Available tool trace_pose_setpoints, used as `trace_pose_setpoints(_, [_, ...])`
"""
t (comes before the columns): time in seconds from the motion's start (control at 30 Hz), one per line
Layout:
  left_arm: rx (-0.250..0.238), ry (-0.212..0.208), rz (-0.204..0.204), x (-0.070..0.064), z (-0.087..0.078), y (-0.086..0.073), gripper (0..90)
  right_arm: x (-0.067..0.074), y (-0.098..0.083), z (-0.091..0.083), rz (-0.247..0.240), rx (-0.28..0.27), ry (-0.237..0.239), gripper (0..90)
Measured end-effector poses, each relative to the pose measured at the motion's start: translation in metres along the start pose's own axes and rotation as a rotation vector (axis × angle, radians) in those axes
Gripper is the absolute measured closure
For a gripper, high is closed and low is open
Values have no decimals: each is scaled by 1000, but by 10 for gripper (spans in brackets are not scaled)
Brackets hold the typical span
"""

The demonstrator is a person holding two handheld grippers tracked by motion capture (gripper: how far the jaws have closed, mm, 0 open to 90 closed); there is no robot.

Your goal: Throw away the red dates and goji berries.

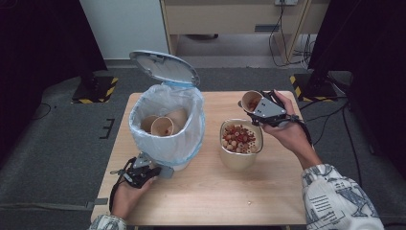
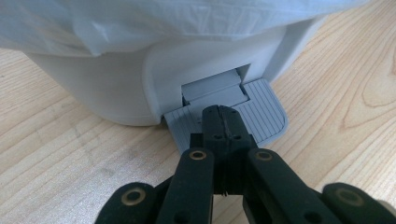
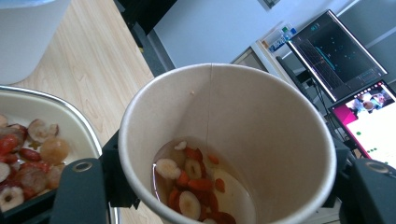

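- High view: a white pedal bin (image 1: 167, 158) lined with a pale bag is seen left of centre on the wooden table (image 1: 206, 191), its lid (image 1: 164, 67) tipped up and back. Two empty paper cups (image 1: 163, 124) are seen lying inside the bin.
- High view: the left gripper (image 1: 154, 171) is held at lower left, its tip placed at the foot of the bin; its jaws are clenched together.
- High view: the right gripper (image 1: 253, 108) is held at upper right of centre, with a paper cup (image 1: 251, 100) clamped in it and tilted, mouth facing left. A metal bowl (image 1: 241, 141) of red and pale dried fruit is seen just below it, beside the bin.
- Left gripper view: the jaws are seen pressed shut with nothing between them, the tip resting on the ridged grey pedal (image 2: 266, 116) at centre frame. The bin's white wall and bag are seen across the top; table grain is seen on both sides.
- Right gripper view: the paper cup (image 3: 261, 121) is seen at centre, grasped by its sides between the jaws. Some liquid with red and pale fruit pieces (image 3: 194, 184) is seen at its bottom. The bowl (image 3: 60, 116) with fruit is seen at lower left, touching the left jaw's edge in frame. Two lit monitors (image 3: 359, 79) are seen at upper right.
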State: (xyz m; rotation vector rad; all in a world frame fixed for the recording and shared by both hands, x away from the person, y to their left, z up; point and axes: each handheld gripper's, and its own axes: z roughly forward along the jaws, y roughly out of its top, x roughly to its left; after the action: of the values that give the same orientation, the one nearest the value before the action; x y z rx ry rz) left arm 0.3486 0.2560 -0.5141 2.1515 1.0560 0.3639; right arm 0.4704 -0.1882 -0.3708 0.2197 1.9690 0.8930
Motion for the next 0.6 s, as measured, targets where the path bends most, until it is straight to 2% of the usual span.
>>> trace_pose_setpoints(0.3, [0, 1, 1, 0, 0, 0, 900, 3, 4, 0, -47, 13, 4, 301])
trace_pose_setpoints(0.6, [0, 1, 2, 0, 0, 0, 900, 4, 5, 1, -57, 11, 8, 301])
